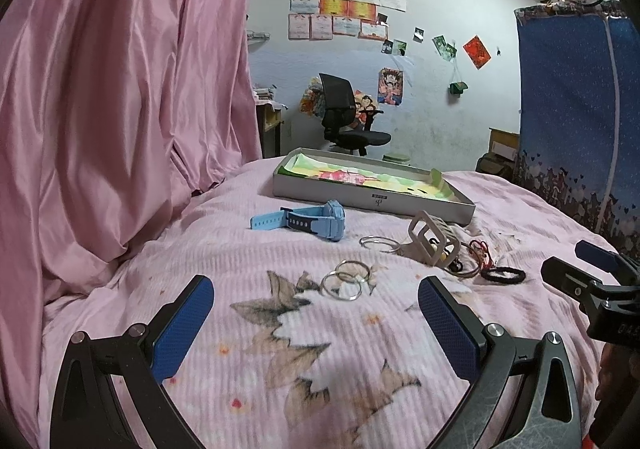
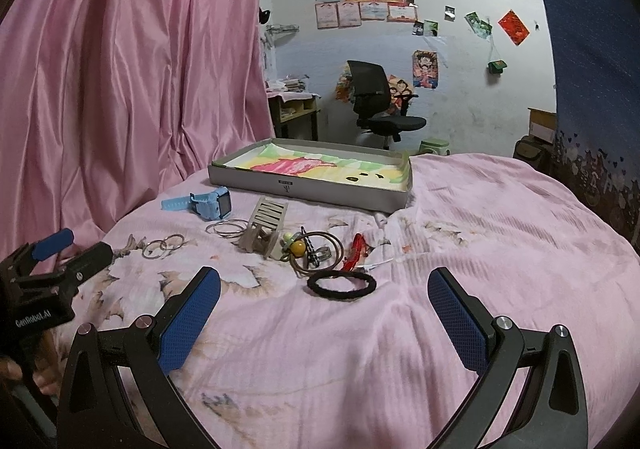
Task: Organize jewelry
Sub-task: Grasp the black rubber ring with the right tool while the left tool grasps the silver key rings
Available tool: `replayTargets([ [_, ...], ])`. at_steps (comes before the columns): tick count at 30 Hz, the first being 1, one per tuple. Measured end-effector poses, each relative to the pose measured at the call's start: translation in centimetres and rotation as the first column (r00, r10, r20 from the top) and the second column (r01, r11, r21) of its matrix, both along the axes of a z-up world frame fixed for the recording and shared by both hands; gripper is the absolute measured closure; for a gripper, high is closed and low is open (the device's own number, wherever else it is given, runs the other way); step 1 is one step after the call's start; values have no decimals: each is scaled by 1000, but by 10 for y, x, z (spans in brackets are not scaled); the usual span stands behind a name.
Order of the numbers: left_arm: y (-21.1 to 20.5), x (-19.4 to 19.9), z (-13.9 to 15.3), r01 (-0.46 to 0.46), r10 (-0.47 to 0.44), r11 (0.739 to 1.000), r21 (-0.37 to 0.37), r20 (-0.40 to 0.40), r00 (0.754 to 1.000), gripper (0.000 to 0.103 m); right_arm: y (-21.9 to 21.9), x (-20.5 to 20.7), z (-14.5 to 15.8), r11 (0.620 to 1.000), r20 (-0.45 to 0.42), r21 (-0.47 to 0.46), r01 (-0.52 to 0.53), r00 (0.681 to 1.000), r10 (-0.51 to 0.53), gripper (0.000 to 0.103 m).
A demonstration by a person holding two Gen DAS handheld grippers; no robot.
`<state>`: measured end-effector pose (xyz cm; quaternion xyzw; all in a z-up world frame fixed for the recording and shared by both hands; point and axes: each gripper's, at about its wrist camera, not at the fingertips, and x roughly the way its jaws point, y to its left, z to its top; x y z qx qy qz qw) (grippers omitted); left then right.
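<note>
At the centre of both frames the jewelry lies loose on the bed, the tray (image 2: 308, 191) behind it bare; my left gripper (image 1: 316, 313) and right gripper (image 2: 324, 303) gape empty, so I judge sorting unstarted, hair tie (image 2: 342, 283) nearest

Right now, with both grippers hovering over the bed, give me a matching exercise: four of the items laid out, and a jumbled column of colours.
Things:
1. watch
2. hair tie
3. hair clip
4. linked rings

Colours:
A. black
B. silver
C. light blue
D. beige

Pairs: 1-C, 2-A, 3-D, 4-B

All four lie on the pink blanket, in front of the open grey box.
</note>
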<state>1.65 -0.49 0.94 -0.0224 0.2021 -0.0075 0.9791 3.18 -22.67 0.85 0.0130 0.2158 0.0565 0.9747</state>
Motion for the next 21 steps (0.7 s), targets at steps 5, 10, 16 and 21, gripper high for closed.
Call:
replayTargets([
  [5,2,26,6,30,-27,999,41,-78,997,0,-7,20,3,999,-40,-2,-44,998,44,1],
  [10,5,54,5,53,-45,997,47,-158,986,0,-16,49,-1,996,-126,21,-91,988,93,1],
  [16,-3,78,-1,101,-82,992,71,-238,968,0,-15,74,-19,987,-212,64,-150,964,160,1],
  [21,-18,89,-11,126,-98,989,73,-301,949,10,-14,88,-34,981,-275,95,-172,942,192,11],
])
